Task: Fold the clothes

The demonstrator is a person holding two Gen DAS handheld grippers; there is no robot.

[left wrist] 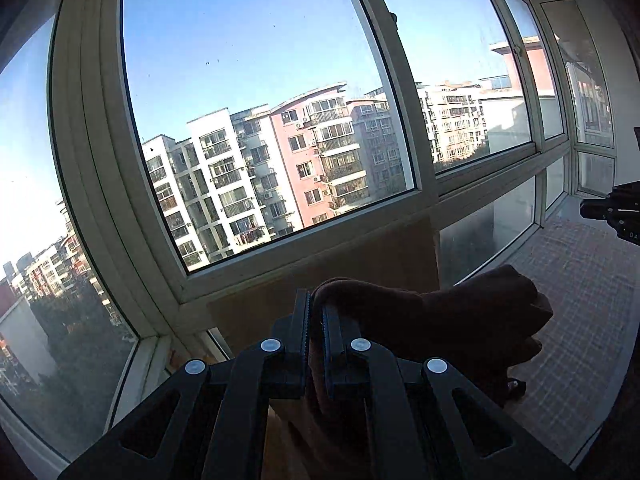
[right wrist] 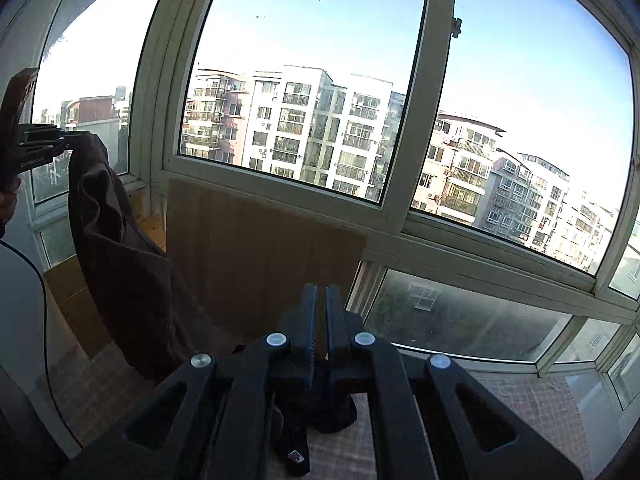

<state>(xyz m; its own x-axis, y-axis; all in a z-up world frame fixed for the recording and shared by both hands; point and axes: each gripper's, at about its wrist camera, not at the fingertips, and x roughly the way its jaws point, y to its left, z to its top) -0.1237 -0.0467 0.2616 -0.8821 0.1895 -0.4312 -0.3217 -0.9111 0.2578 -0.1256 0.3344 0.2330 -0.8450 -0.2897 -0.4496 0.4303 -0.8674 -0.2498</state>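
1. Garment [right wrist: 120,248], brown, hangs in the air before the window [left wrist: 256,120], above the checked surface [left wrist: 580,280].
2. Left gripper [left wrist: 316,320] pinches one edge; right gripper [right wrist: 321,312] clamps dark cloth, seemingly its other edge.
3. Lifting likely lets it hang flat for folding.

**Clearance: window wall close ahead, garment strung across the gap**

Window frame [right wrist: 280,196] and glass block all travel from 10 to 2 o'clock. Wooden panel [right wrist: 256,248] stands at 12, below the sill. Brown garment [right wrist: 128,272] hangs at 9 from the left tool [right wrist: 66,142], barring that side. Checked surface [left wrist: 580,280] lies bare toward 3 o'clock.
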